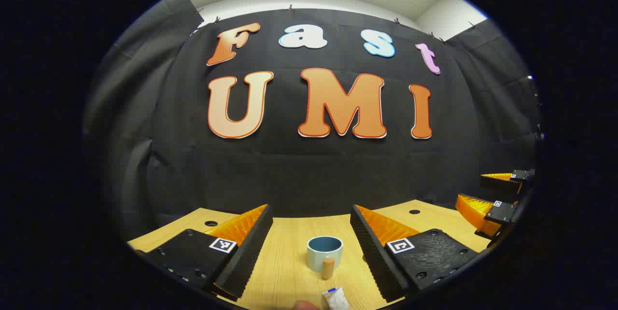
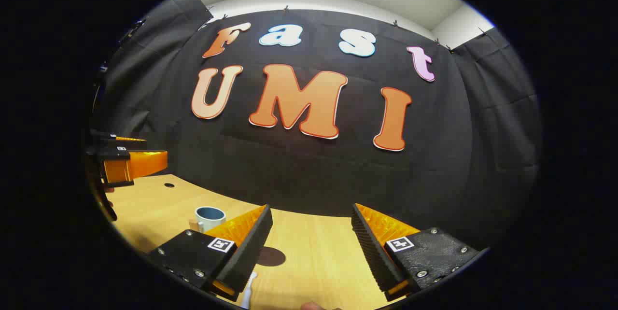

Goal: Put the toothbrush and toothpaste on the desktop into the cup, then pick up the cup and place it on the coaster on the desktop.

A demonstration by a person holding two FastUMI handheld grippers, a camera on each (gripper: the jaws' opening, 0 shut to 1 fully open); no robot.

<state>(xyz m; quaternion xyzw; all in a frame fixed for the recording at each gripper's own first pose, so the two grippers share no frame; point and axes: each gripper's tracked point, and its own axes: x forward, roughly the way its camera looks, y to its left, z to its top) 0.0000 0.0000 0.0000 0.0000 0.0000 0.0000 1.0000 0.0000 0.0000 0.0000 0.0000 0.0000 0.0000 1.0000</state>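
In the left gripper view, the left gripper [image 1: 311, 247] hangs just above the table [image 1: 285, 271] with its jaws spread wide and nothing between them. Taking the cup [image 1: 324, 253] as the landmark: the toothpaste [image 1: 336, 299] lies nearest the camera, just in front of the cup and slightly to its right, flat on the wood at the lower edge of the view. Beside the tube, at the very bottom edge, a small rounded pinkish shape shows — too little of it to tell what it is. The cup stands upright between the two fingers, its handle [image 1: 328, 267] turned toward the camera, and neither finger touches it. Well to the right of the cup and farther back, the right gripper [image 1: 497, 194] hovers above the table edge.

In the right gripper view, the right gripper [image 2: 311, 247] also has its jaws wide apart, holding nothing. A white end of what seems to be the toothbrush [image 2: 247, 293] pokes out from under its left finger, nearer the camera than the cup [image 2: 209, 218] and to the cup's right. The coaster [image 2: 270, 256] — a dark round disc — lies flat on the table, right of the cup and a little nearer. Left of the cup and higher up, the left gripper [image 2: 128, 165] sits above the table with its jaws apart.
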